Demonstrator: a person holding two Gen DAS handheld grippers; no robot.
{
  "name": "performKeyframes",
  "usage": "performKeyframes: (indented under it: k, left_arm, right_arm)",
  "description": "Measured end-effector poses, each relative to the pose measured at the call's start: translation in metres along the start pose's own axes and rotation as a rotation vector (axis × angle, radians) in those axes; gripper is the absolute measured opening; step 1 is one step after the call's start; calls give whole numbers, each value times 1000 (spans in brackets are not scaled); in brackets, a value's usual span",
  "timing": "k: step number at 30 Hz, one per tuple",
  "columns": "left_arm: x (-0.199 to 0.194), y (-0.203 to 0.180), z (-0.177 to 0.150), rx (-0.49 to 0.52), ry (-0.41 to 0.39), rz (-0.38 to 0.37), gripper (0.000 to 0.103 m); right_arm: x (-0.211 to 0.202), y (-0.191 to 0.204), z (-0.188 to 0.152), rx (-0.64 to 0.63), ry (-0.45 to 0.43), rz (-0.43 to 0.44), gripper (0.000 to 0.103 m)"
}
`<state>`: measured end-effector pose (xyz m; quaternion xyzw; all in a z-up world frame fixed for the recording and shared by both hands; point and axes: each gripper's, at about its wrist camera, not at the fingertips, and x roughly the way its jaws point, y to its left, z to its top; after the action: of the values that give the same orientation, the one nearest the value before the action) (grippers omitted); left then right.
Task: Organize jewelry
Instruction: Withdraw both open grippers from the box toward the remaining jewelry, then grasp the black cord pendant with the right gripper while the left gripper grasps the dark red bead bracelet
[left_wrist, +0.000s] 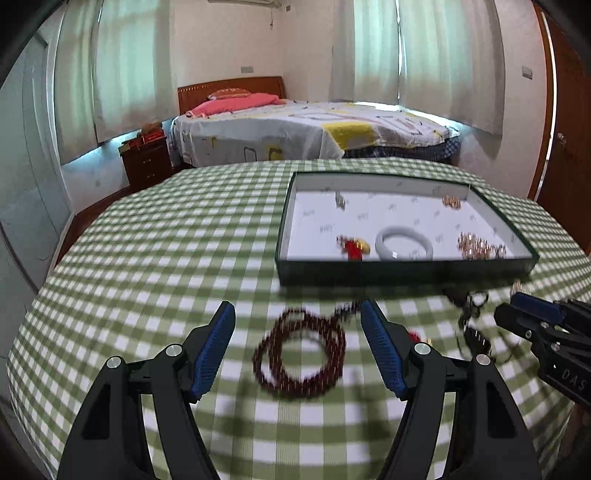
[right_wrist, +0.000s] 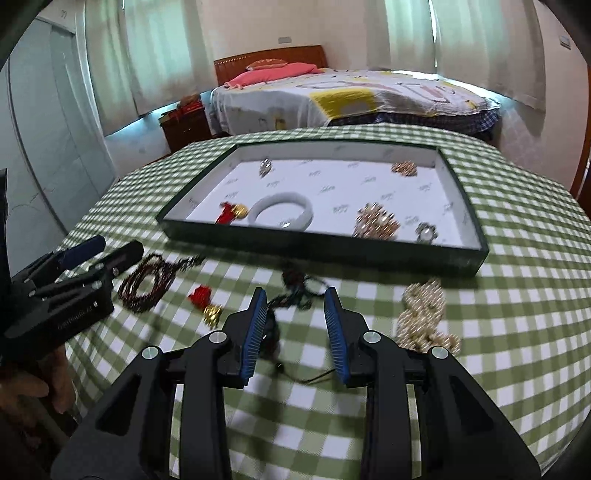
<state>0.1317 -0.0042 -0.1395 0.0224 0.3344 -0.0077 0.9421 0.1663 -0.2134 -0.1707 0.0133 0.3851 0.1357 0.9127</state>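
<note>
On the checked tabletop (right_wrist: 498, 295), bare cloth lies between the shallow tray (right_wrist: 325, 242) and the near edge — a dark red bead strand (left_wrist: 301, 356) is coiled below the wide, empty left tool (left_wrist: 297, 323), while the right tool (right_wrist: 295, 306) hangs narrower, gripping nothing, above a dark necklace (right_wrist: 295, 288).

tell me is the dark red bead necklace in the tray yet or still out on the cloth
Out. The dark red bead necklace lies coiled on the checked cloth, on the near side of the tray, with the open left tool framing it, not gripping.
</note>
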Motion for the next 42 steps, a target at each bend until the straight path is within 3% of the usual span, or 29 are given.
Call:
performKeyframes:
  k: [12,14,30,34,37,42]
  left_arm:
    - [3,12,-12,-42,27,0,68]
    - [4,14,-13,-49,33,-6,68]
    - [31,11,-19,-44,145,-51,74]
    - [29,14,-20,-59,137,-67,73]
    - [26,16,-21,-61,128,-70,58]
    - [23,18,-21,-59,118,-97,19]
  right_arm:
    - [21,14,-12,-47,85,-1,30]
    - [21,16,-12,-68,90,-10,17]
    - [17,6,-15,-44,82,3,17]
    - [16,7,-15,-43,82,4,17]
    - [16,7,-15,-43,81,4,17]
    - [16,7,-15,-43,81,4,17]
